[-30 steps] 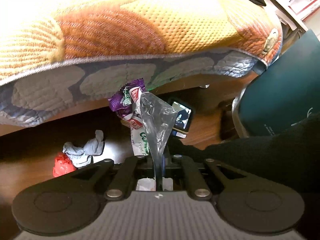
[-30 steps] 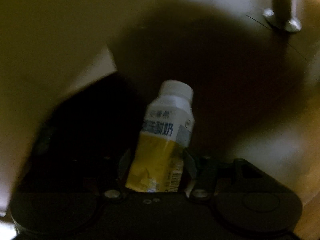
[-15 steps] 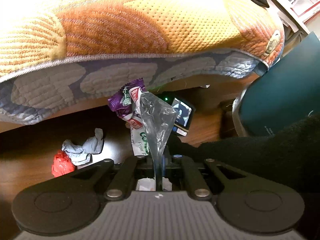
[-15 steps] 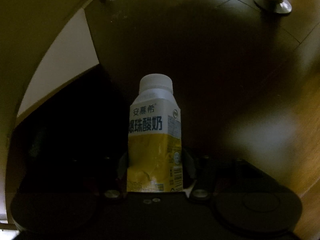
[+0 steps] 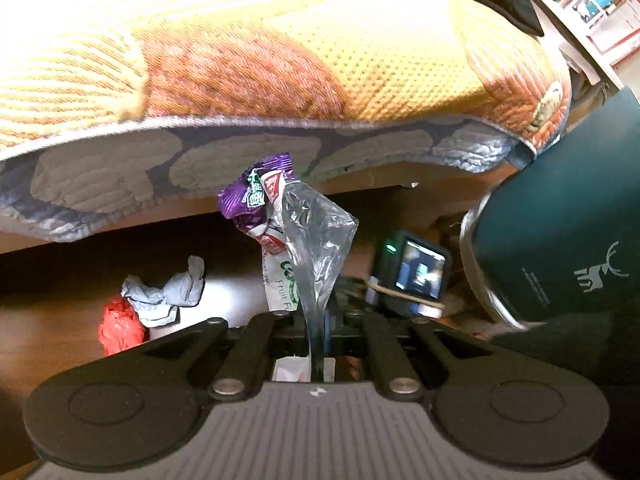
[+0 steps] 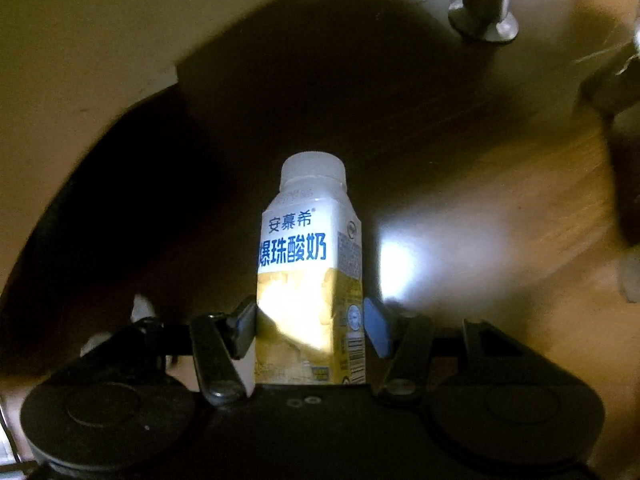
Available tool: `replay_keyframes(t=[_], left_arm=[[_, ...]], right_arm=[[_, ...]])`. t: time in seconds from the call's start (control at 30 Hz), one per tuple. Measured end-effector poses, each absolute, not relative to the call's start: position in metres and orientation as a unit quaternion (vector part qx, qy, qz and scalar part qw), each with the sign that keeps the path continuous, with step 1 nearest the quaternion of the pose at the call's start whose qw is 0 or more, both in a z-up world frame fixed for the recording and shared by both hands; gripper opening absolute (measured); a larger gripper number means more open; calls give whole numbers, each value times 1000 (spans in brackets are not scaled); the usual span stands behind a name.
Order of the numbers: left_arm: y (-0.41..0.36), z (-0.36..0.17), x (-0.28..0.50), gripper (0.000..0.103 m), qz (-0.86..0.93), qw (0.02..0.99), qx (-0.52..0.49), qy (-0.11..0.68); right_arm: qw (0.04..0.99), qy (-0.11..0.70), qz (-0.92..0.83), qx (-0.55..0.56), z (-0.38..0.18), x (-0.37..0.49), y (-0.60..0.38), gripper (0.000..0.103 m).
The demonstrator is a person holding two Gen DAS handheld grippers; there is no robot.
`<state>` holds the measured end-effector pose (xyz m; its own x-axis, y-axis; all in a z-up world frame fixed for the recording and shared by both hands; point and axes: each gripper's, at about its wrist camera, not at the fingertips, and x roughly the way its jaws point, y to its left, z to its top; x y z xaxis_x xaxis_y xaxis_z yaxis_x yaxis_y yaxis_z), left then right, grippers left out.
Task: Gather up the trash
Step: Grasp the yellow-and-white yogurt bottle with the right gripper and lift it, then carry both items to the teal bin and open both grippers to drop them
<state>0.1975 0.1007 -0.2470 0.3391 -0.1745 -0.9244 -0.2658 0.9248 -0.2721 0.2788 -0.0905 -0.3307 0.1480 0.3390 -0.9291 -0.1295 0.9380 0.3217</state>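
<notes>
Left gripper (image 5: 316, 344): jaws together, clamping three wrappers (image 5: 316, 248). Only its view shows the bin (image 5: 560, 240) at right and two scraps, one grey (image 5: 164, 292), one red (image 5: 120, 326), far left on the floor. Right gripper (image 6: 310, 320): jaws, just closing, clamped on one carton (image 6: 308, 280).

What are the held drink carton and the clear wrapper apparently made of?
Drink carton: apparently coated paperboard, glossy print, creased edges, dented lower face; cap looks like matte white plastic. Clear wrapper: thin transparent plastic film, crinkled, with shiny highlights, pinched in the left gripper.
</notes>
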Motion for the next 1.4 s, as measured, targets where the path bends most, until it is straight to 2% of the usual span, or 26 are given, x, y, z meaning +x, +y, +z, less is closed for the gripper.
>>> replay_keyframes(t=[0.17, 0.5, 0.73, 0.87, 1.0, 1.17, 1.4], left_arm=[[101, -231, 198, 5, 30, 813, -187, 550], [95, -175, 189, 5, 5, 849, -217, 481], [69, -125, 176, 5, -10, 874, -212, 437], [47, -92, 170, 5, -37, 880, -216, 422], [9, -53, 182, 5, -72, 893, -191, 401], [-41, -15, 213, 5, -114, 899, -165, 389], [-109, -1, 270, 5, -169, 884, -144, 411]], right_arm=[[753, 632, 171, 68, -292, 253, -92, 55], [794, 556, 237, 65, -105, 207, -114, 55], [835, 480, 261, 61, -20, 190, -146, 55], [853, 446, 263, 68, -49, 218, -172, 55], [873, 414, 245, 80, -15, 220, -215, 55], [895, 388, 207, 81, -19, 243, -265, 55], [905, 389, 152, 82, -32, 269, -324, 55]])
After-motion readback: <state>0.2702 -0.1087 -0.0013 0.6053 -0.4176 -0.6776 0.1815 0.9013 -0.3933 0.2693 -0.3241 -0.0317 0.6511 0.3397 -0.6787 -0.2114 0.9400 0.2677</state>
